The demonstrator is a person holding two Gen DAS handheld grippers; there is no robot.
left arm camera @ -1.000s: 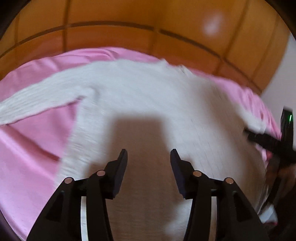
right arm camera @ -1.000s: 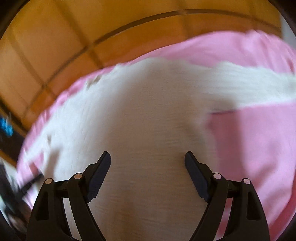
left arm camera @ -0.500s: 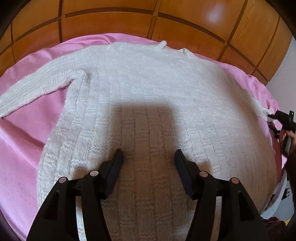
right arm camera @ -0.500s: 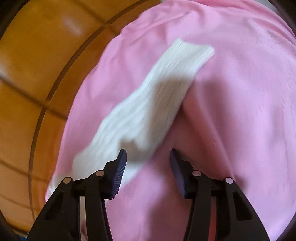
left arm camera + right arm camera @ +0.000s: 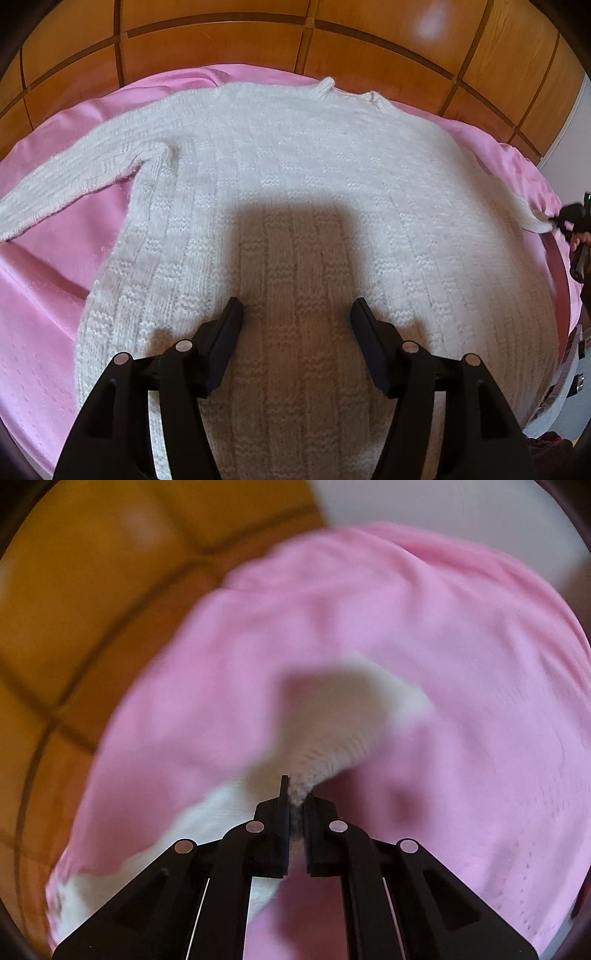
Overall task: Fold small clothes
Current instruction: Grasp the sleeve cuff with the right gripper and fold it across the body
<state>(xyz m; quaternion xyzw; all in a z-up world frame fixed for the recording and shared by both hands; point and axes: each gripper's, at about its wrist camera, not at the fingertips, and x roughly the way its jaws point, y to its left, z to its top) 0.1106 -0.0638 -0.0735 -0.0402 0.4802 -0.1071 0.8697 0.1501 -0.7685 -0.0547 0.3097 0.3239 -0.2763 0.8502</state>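
Observation:
A white knitted sweater (image 5: 295, 177) lies flat on a pink sheet (image 5: 40, 302), collar toward the far side and one sleeve (image 5: 74, 177) stretched out to the left. My left gripper (image 5: 297, 314) hovers over the sweater's lower body. Its jaws are opening, with nothing pinched between them. In the right wrist view my right gripper (image 5: 297, 794) is shut on the sweater's other sleeve (image 5: 351, 716) and a bunch of knit sits between the pads. The left wrist view shows that gripper (image 5: 565, 218) at the far right with the sleeve end in it.
A wooden panelled headboard (image 5: 258, 44) rises behind the bed. The pink sheet (image 5: 443, 627) spreads around the sleeve in the right wrist view. A pale wall (image 5: 443, 502) shows at the far right, and the bed's edge drops off at the right.
My right gripper swung from above the sweater's body out to the right sleeve and closed on it. The left gripper stayed over the body and its jaws widened a little.

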